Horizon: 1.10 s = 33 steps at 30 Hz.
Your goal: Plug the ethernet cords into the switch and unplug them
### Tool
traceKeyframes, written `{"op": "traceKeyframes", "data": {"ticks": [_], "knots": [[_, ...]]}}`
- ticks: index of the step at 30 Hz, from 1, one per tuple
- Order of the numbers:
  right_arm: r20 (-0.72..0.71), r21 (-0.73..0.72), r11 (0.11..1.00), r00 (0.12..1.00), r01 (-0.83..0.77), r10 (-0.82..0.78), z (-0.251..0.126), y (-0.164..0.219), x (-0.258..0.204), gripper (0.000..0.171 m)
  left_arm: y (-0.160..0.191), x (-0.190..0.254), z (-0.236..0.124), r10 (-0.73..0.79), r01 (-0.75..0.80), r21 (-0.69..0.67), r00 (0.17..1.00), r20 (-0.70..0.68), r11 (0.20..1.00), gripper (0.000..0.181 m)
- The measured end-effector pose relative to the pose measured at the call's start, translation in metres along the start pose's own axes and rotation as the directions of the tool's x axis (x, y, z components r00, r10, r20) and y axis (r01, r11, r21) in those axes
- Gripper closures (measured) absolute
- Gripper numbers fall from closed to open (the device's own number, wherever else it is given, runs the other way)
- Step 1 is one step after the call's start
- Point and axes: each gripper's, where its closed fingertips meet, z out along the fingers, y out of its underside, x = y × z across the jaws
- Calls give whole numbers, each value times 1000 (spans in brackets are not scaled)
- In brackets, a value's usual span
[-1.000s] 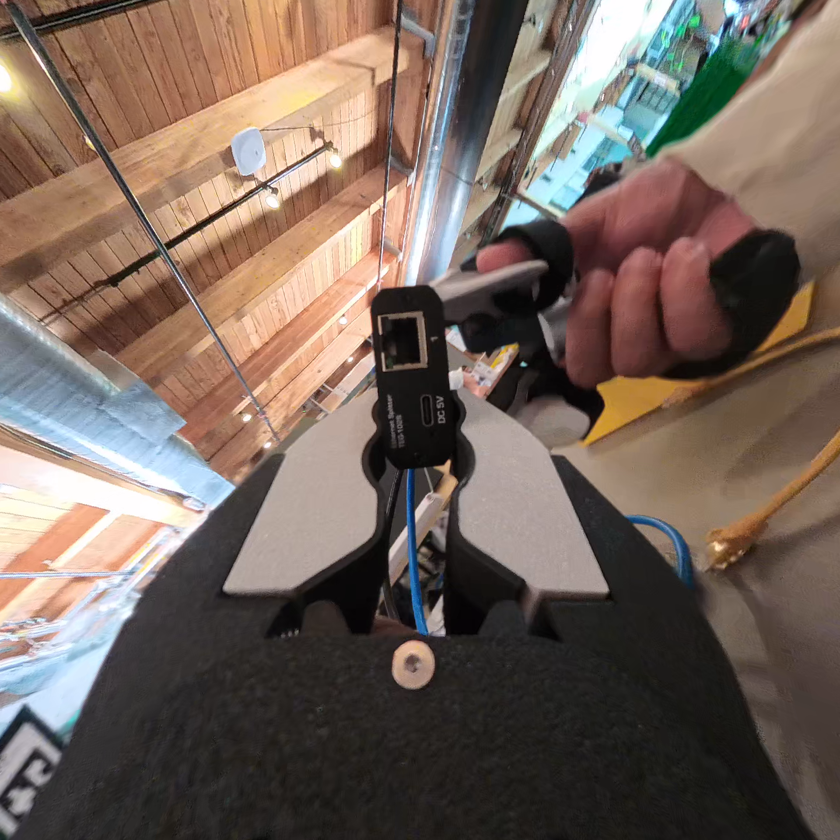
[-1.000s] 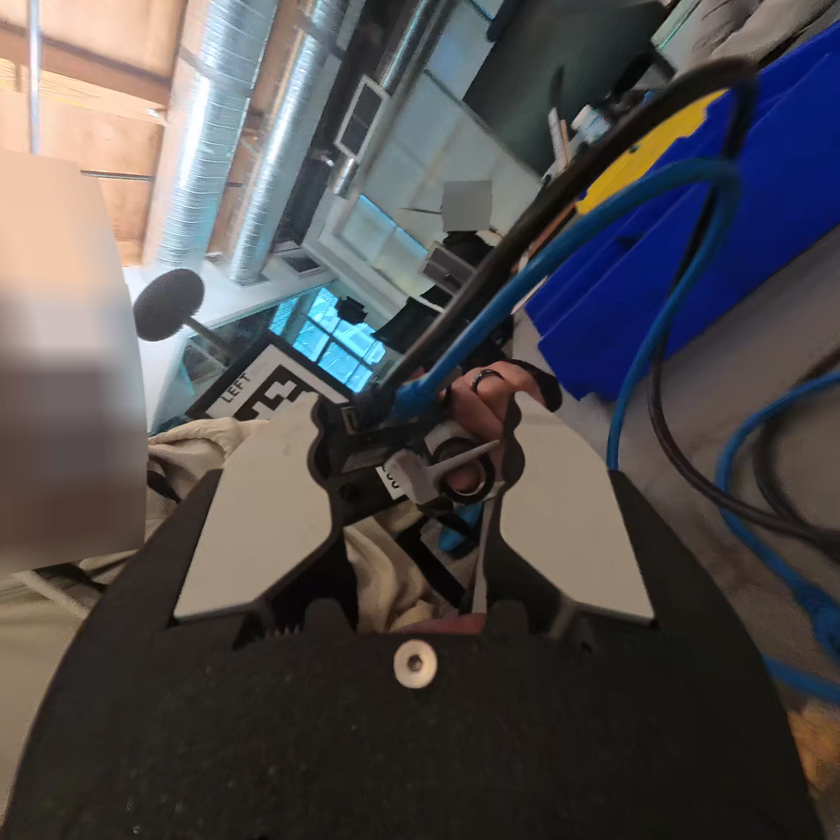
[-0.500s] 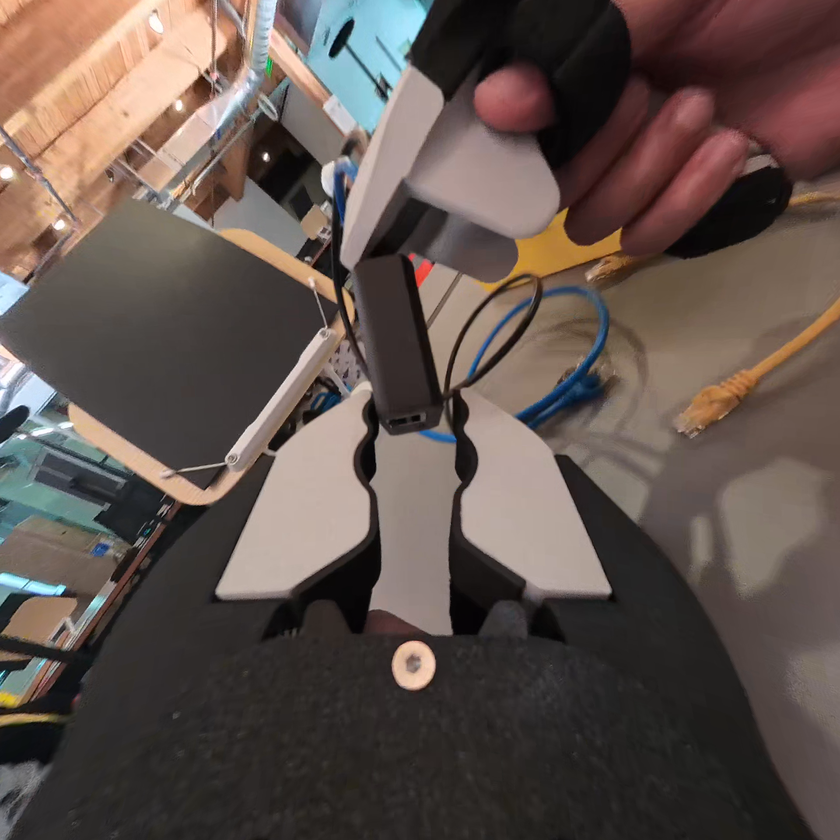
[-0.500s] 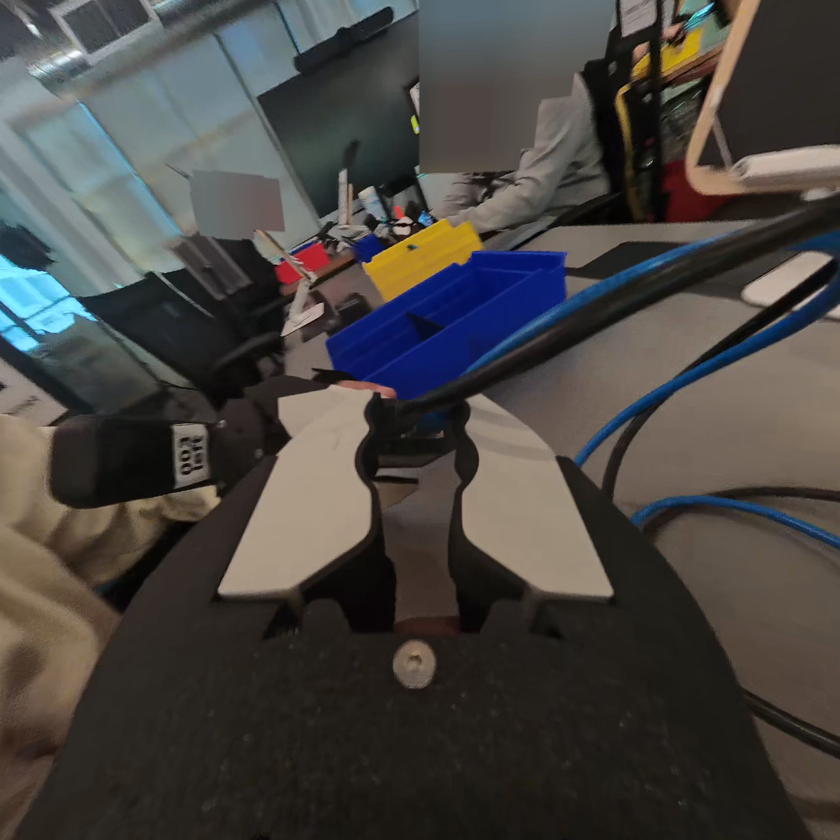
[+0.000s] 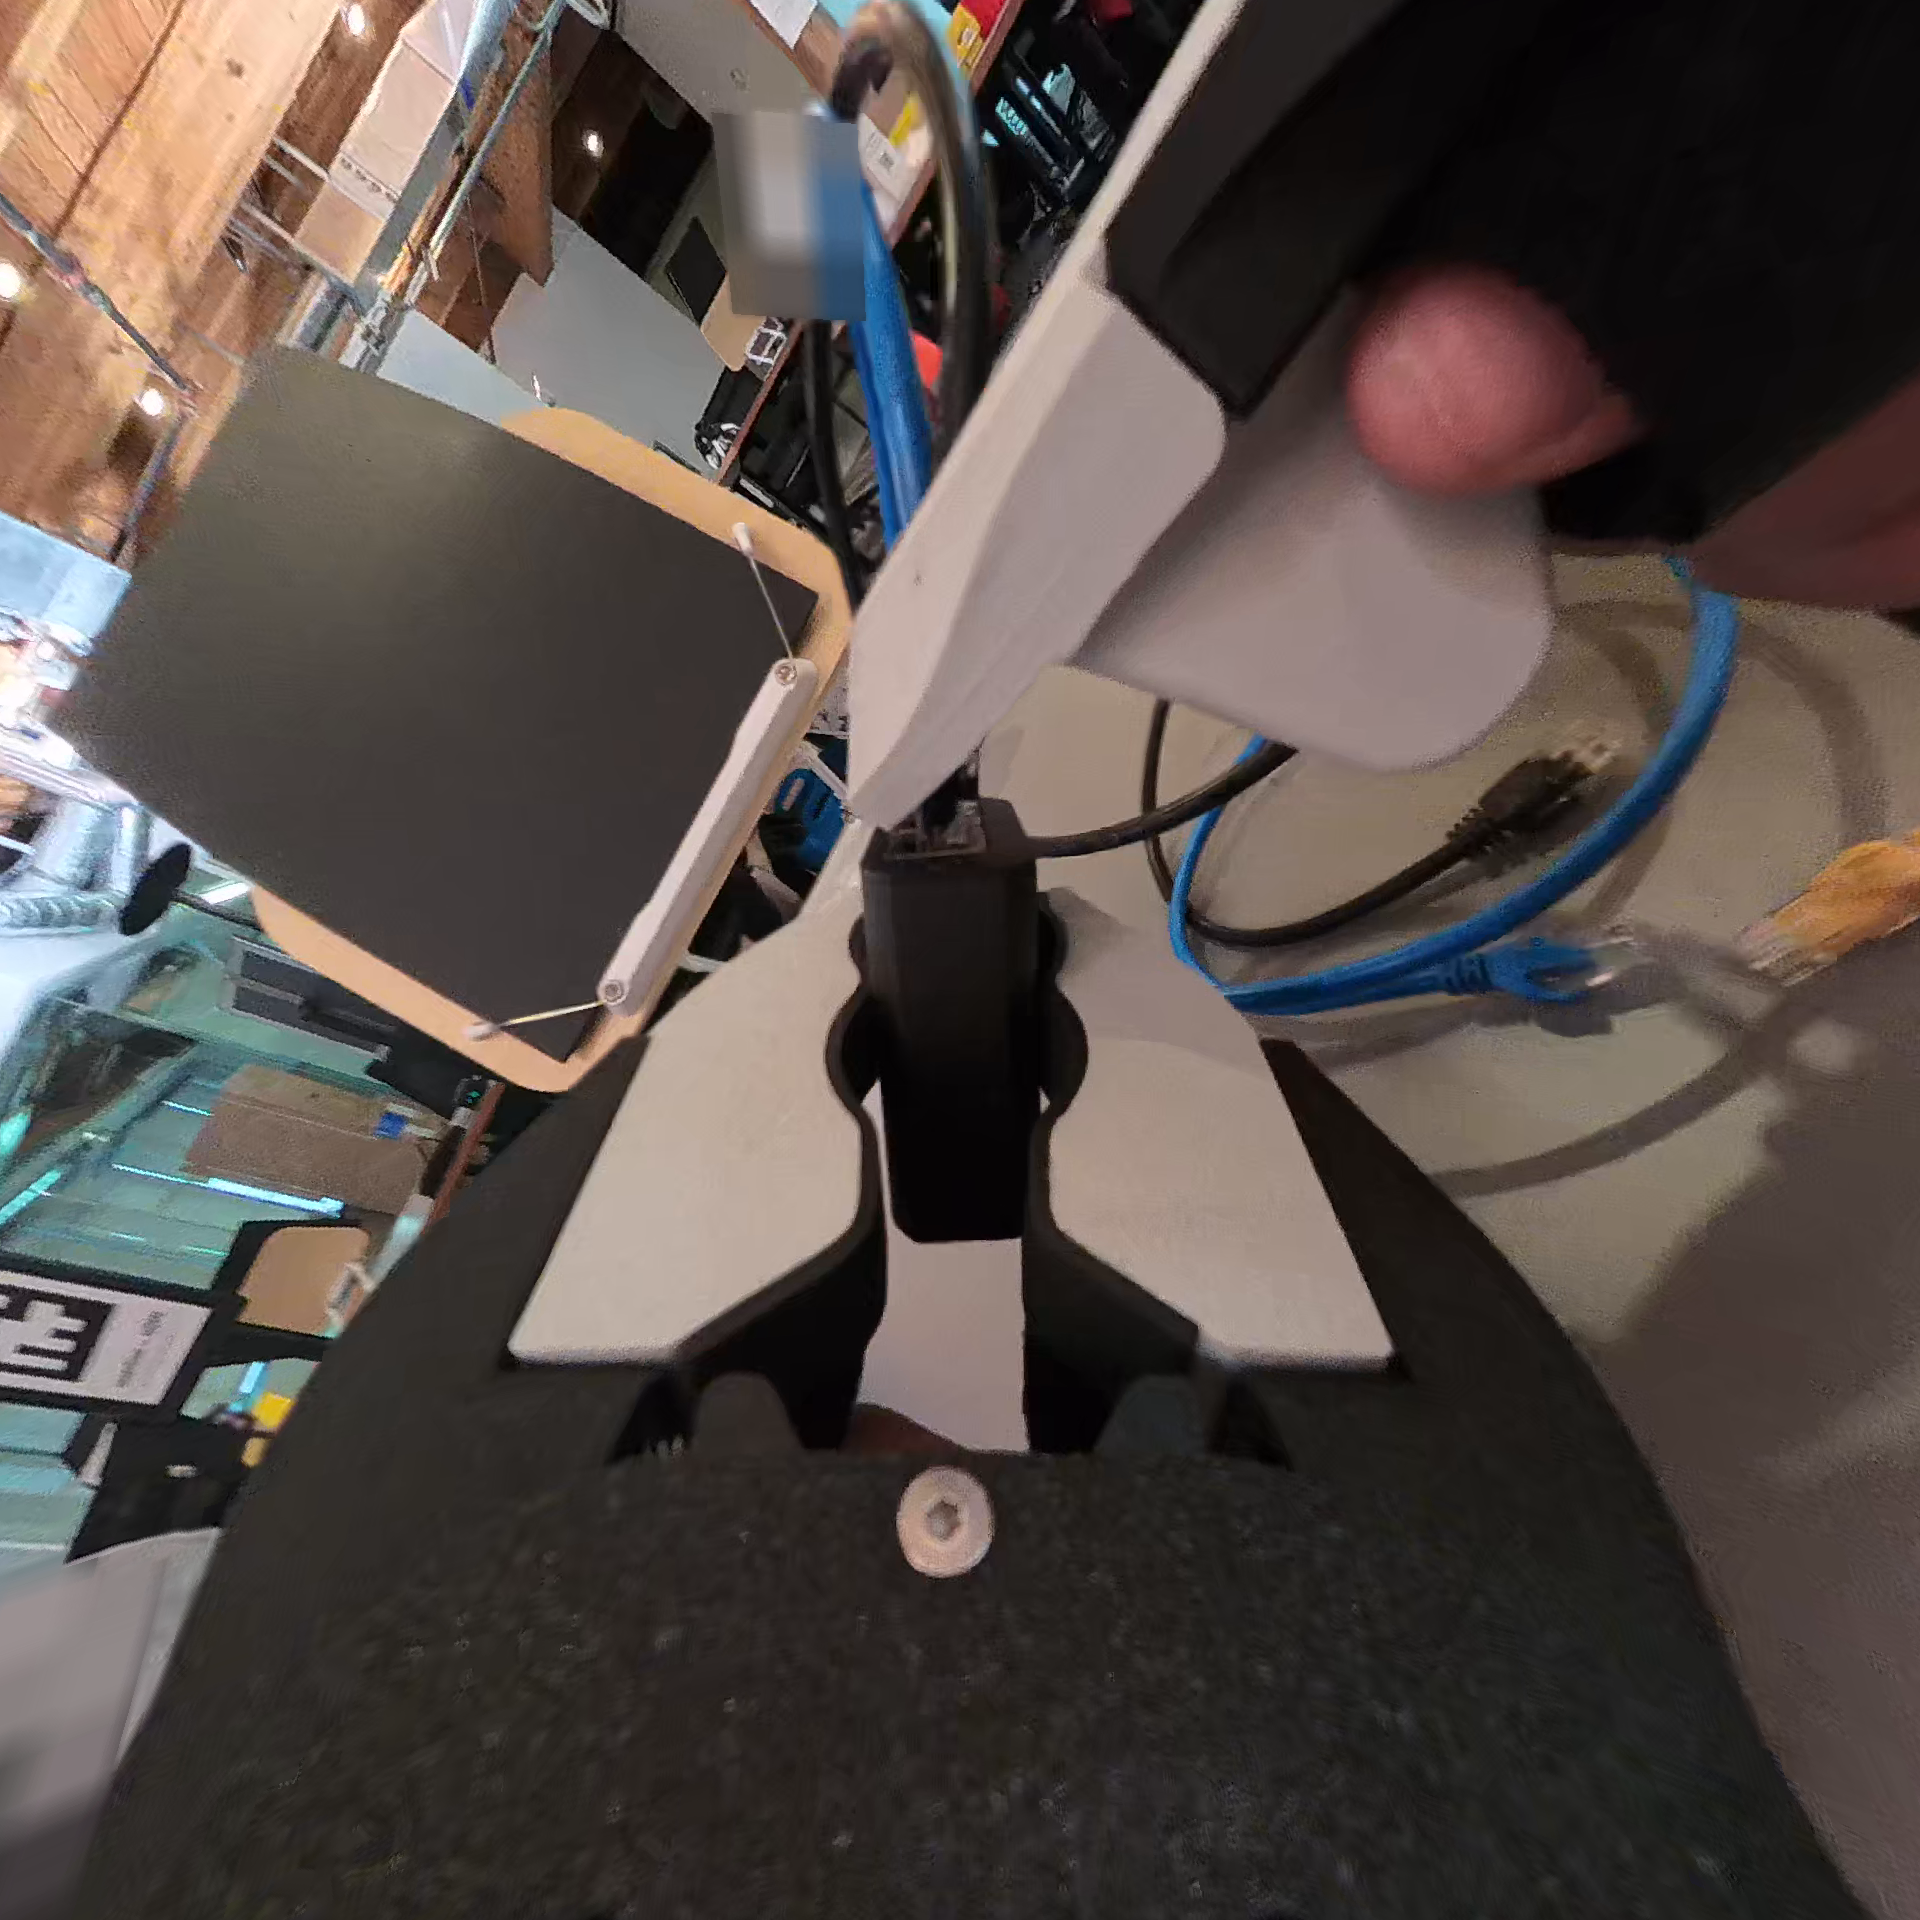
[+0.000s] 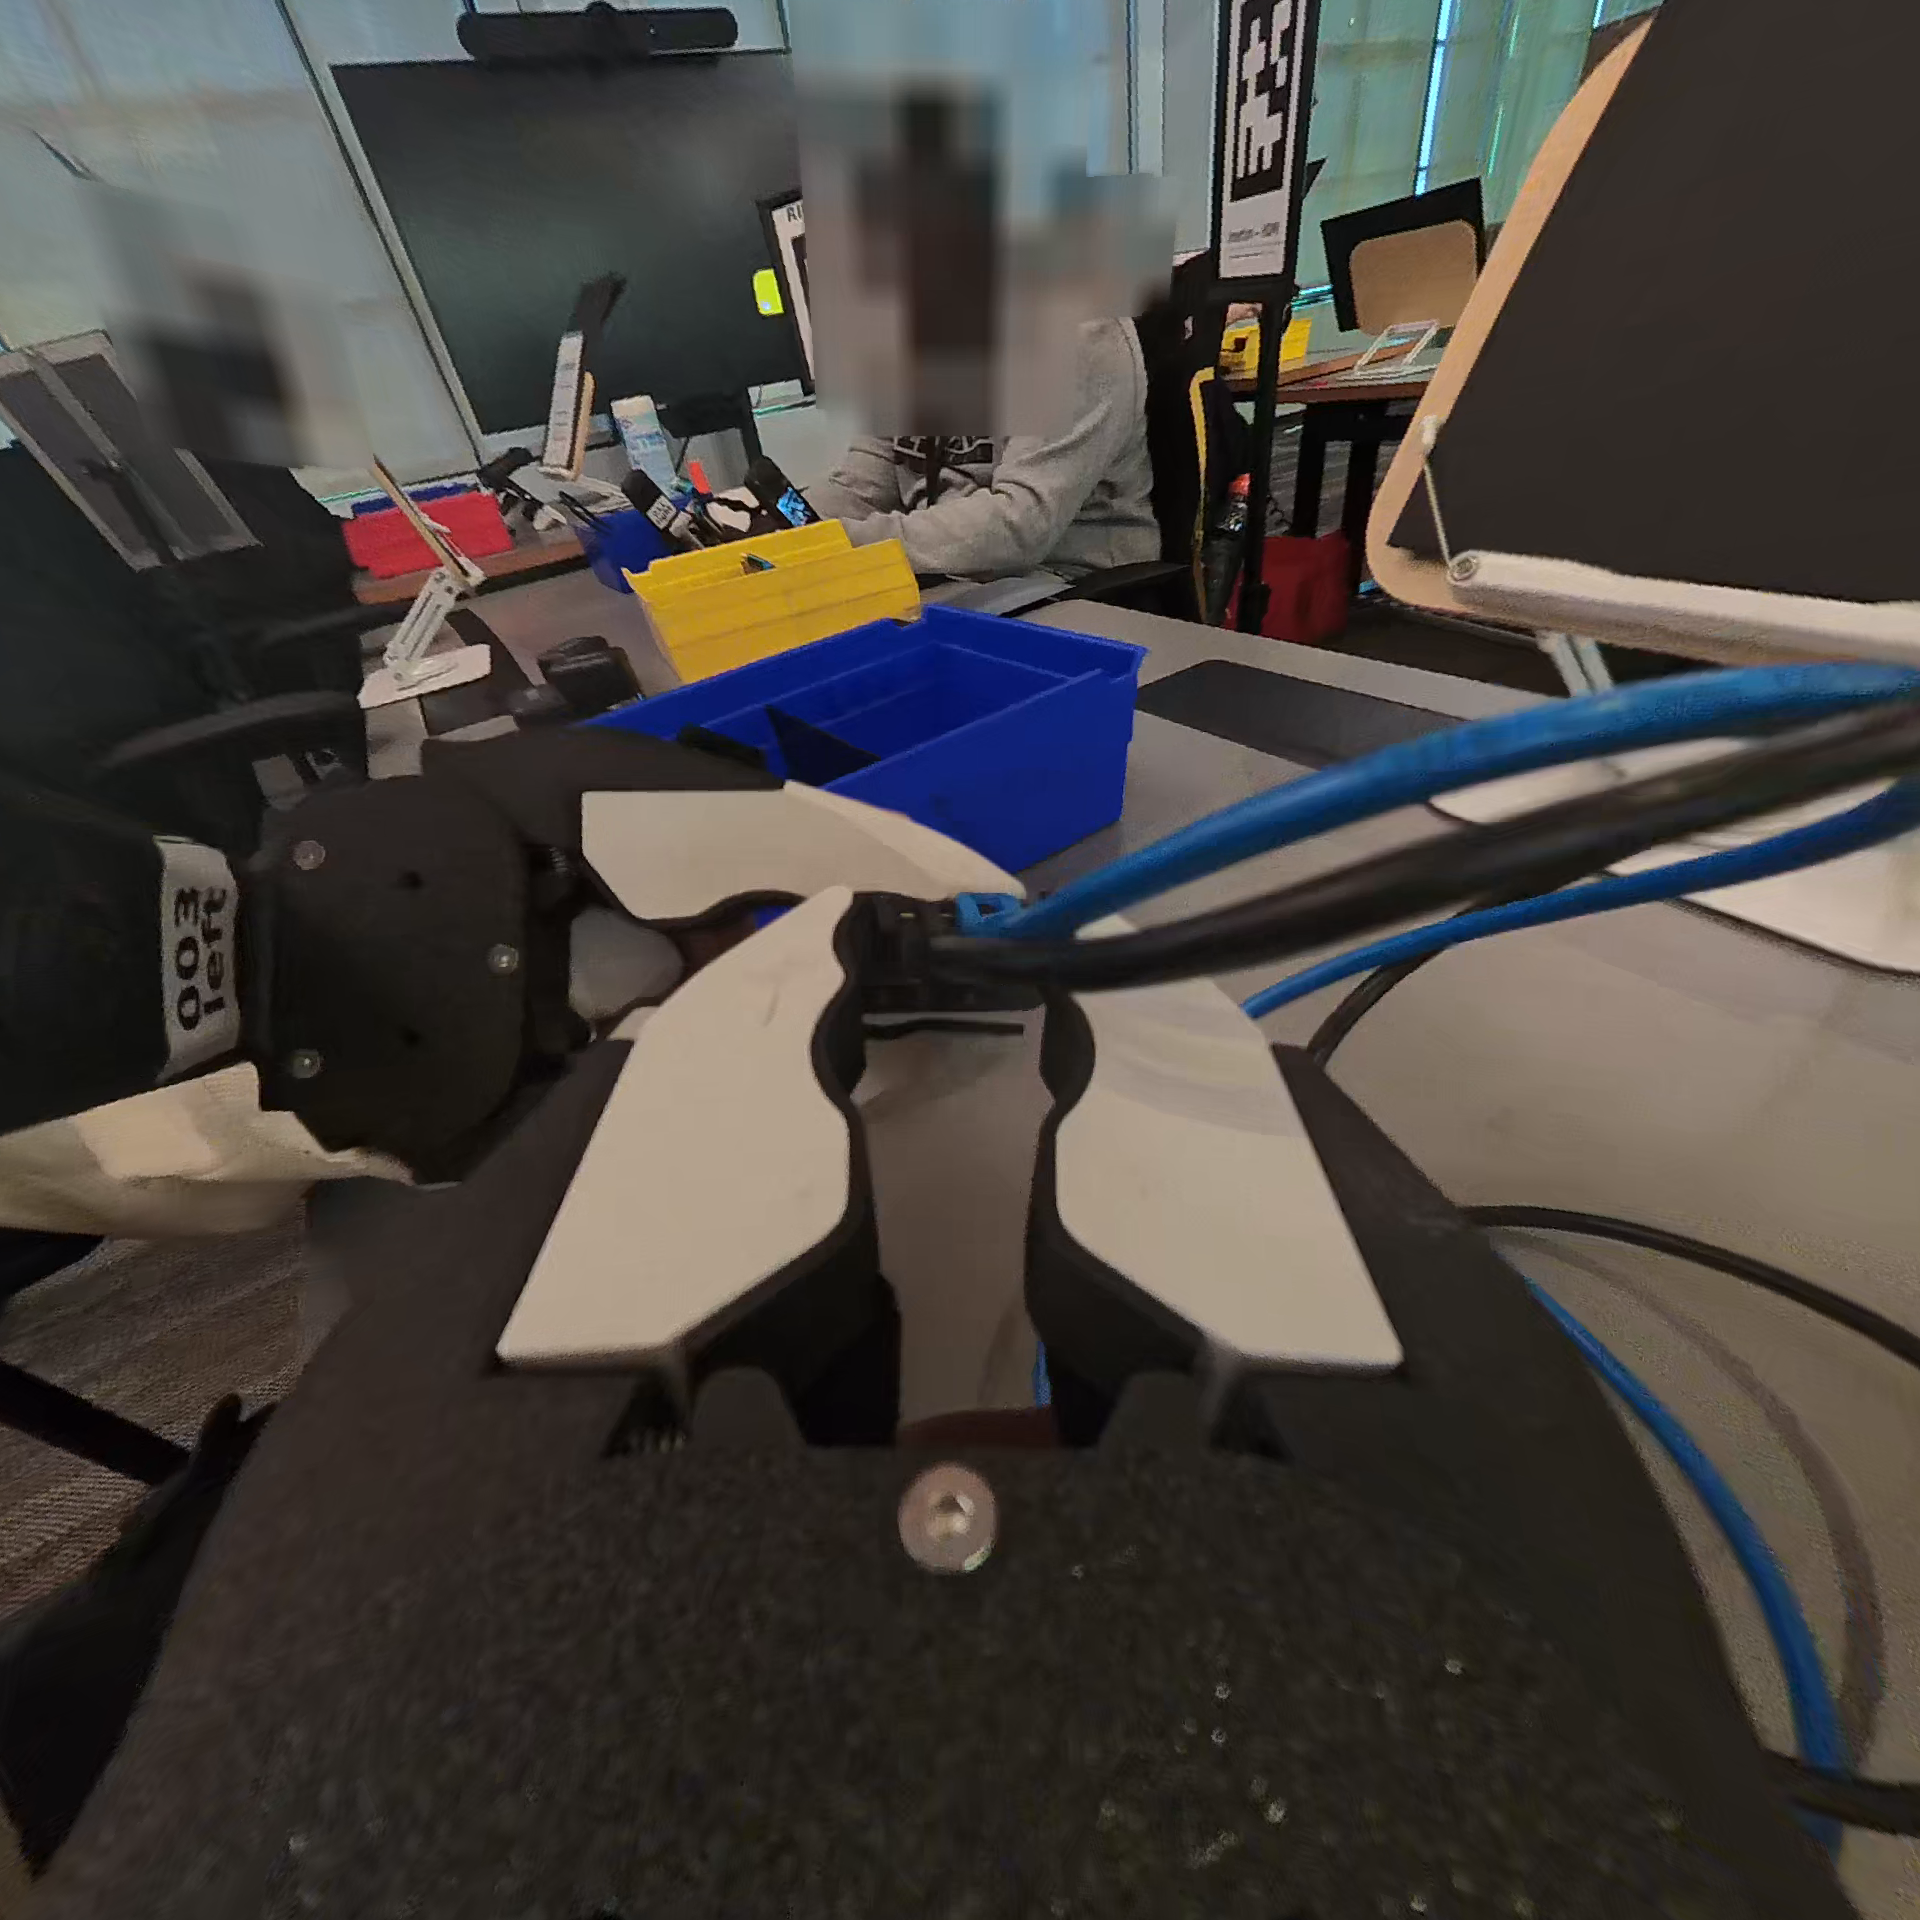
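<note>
My left gripper is shut on a small black switch and holds it above the grey table. My right gripper reaches in from the upper right to the switch's far end. In the right wrist view, my right gripper is shut on the plug of a black cord at the switch. A blue cord is plugged in beside it. The left gripper comes in from the left there. Most of the switch is hidden by fingers in that view.
Loose plugs lie on the table: blue, black and orange. A blue bin and a yellow bin stand beyond. A black board on a white stand is at the left. A person sits at the far desk. Left and right tips are no more than a few centimetres apart.
Both views swung down from the ceiling to the table. The switch now sits deeper between my left fingers. My right gripper moved in close over the switch's far end.
</note>
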Motion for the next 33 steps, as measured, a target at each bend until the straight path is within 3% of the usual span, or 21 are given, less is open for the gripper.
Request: {"op": "traceKeyframes", "data": {"ticks": [4,7,8,11,13,15,18,20,23,26,33], "knots": [[-19,-40,998,999,-47,46,0,15,11,142,13,2,17,115,-115,-3,993,29,993,156],[-43,-164,986,999,-41,34,-1,32,22,137,23,1,35,182,-185,28,979,93,982,156],[-36,-209,978,999,-20,13,-5,36,23,129,26,1,41,188,-193,45,976,110,980,156],[48,-453,888,997,79,-64,-29,58,18,131,34,3,53,221,-236,89,964,149,968,156],[76,-475,848,971,236,-228,-45,49,17,128,42,12,58,257,-269,91,959,122,959,156],[159,-428,760,869,488,-468,-52,35,8,128,45,20,58,284,-293,101,954,98,951,156],[203,-425,495,613,757,-763,-43,27,14,134,49,33,57,247,-249,106,969,26,963,156],[278,-424,342,480,839,-832,-29,40,18,138,49,35,56,238,-238,105,971,14,965,156],[363,-482,186,388,856,-847,-12,64,30,128,50,39,54,221,-220,102,975,-6,970,156],[395,-481,101,319,871,-862,1,73,31,132,51,41,52,256,-255,102,967,8,961,156],[423,-480,75,306,874,-853,11,80,37,151,45,42,48,290,-292,120,956,35,949,156]]}}
